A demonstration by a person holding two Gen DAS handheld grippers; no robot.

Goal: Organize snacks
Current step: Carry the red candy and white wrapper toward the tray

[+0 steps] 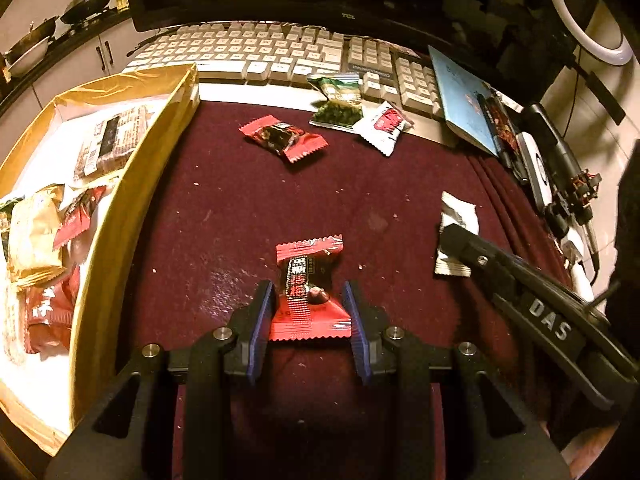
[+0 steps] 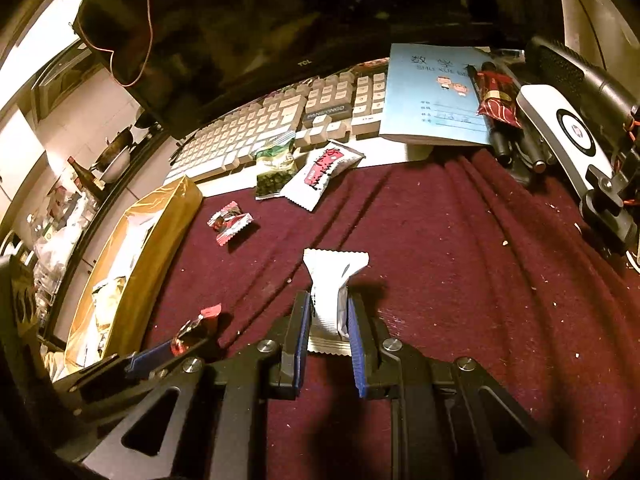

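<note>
From the left wrist view, the left tongs [image 1: 308, 304] sit low over the dark red cloth [image 1: 224, 216] on the counter. A red snack packet [image 1: 308, 288] lies between the two blue pads [image 1: 258, 328]. The pads stand at either side of its lower half, touching or just beside it, so the jaws look closed to the packet's width; a firm clamp cannot be told for certain. To the left stands a gold box [image 1: 132, 184] with several packets inside, among them a dark-labelled one [image 1: 110, 140] and a tan one [image 1: 34, 236]. Farther out on the cloth lies a second red packet [image 1: 284, 140]. Near the keyboard [image 1: 256, 52] lie a green packet [image 1: 338, 102] and a white packet with red print [image 1: 384, 126], the two touching at their edges. The right tongs [image 1: 452, 236] reach in from the right, over a plain white packet [image 1: 456, 220].

From the right wrist view, the right tongs [image 2: 330, 320] are clamped on the plain white packet [image 2: 332, 292], whose sides are pinched in between the pads and whose top flares out above them. The left tongs [image 2: 188, 340] show at lower left with the red snack packet [image 2: 196, 326] at their tips, beside the gold box [image 2: 160, 240]. The second red packet [image 2: 230, 222] lies farther out on the dark red cloth [image 2: 460, 260]. The green packet [image 2: 276, 168] and the printed white packet [image 2: 324, 172] lie side by side at the front edge of the keyboard [image 2: 280, 120]. A blue booklet [image 2: 432, 92] rests on the keyboard's right end.
</note>
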